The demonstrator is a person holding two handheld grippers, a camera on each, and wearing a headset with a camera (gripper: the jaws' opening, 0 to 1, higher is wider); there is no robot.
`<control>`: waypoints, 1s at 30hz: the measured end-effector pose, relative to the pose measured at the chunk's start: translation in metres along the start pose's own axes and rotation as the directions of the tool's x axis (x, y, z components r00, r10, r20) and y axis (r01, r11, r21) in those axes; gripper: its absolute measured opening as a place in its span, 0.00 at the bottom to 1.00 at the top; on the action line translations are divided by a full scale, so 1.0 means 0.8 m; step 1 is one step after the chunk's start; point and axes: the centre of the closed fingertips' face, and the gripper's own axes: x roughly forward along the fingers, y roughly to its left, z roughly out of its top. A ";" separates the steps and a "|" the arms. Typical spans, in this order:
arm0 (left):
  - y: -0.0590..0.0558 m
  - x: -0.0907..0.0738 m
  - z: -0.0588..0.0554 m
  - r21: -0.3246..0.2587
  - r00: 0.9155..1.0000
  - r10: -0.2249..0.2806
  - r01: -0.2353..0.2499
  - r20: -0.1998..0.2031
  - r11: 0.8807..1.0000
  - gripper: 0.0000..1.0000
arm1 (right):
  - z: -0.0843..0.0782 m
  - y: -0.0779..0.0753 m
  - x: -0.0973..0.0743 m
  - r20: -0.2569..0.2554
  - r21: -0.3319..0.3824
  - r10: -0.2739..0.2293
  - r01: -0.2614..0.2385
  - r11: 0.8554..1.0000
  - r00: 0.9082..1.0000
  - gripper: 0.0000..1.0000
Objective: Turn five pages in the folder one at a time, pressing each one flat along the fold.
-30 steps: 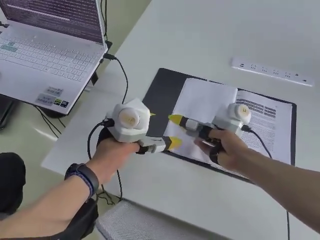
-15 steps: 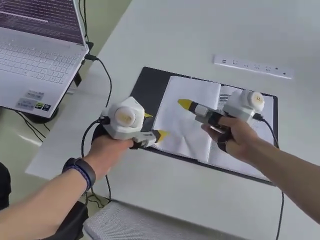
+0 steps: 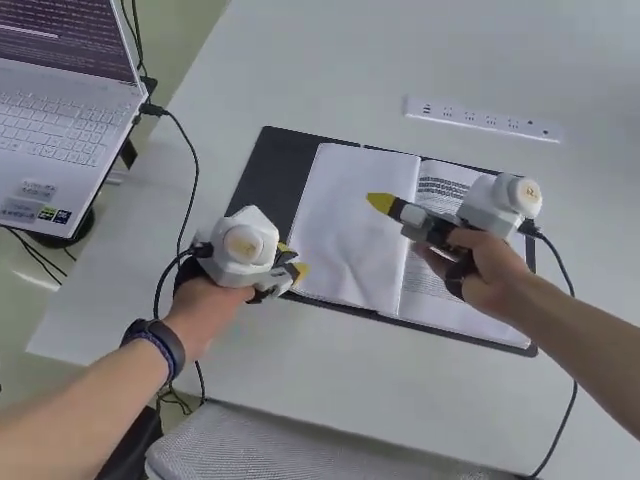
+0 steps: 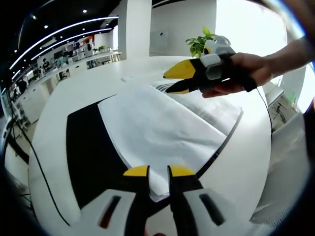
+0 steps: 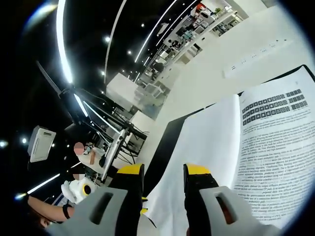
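Jaws of the right gripper (image 3: 380,203) stood slightly apart, empty, above the blank page (image 3: 340,240); the fold (image 3: 416,178) of the folder (image 3: 268,170) ran crosswise just behind their tips. The left gripper (image 3: 292,268), narrowly parted and empty, sat farther off by the page's corner.

Two tools: the left tool (image 3: 292,268) (image 4: 158,172) and the right tool (image 3: 378,203) (image 5: 163,169). One folder (image 3: 270,170) lies just ahead of both tools, with two pages facing up, one blank page (image 3: 345,225) and one printed page (image 3: 440,195). One laptop (image 3: 50,120) is well left of the left tool. One power strip (image 3: 480,118) lies beyond the right tool. One wristband (image 3: 160,342) is behind the left tool. One worktop (image 3: 330,60).
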 end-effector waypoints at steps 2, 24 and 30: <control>0.002 0.003 -0.006 0.004 1.000 0.002 -0.002 -0.013 1.000 0.09 | 0.000 -0.002 0.000 -0.001 0.000 -0.003 0.003 1.000 1.000 0.30; 0.013 0.012 -0.029 0.008 0.998 0.037 -0.037 -0.048 0.999 0.00 | 0.015 -0.050 0.005 -0.011 0.014 -0.025 0.025 1.000 1.000 0.19; 0.009 0.012 -0.030 0.009 0.998 0.034 -0.034 -0.050 0.999 0.00 | 0.003 -0.025 -0.007 -0.015 0.025 -0.043 0.044 0.999 0.999 0.15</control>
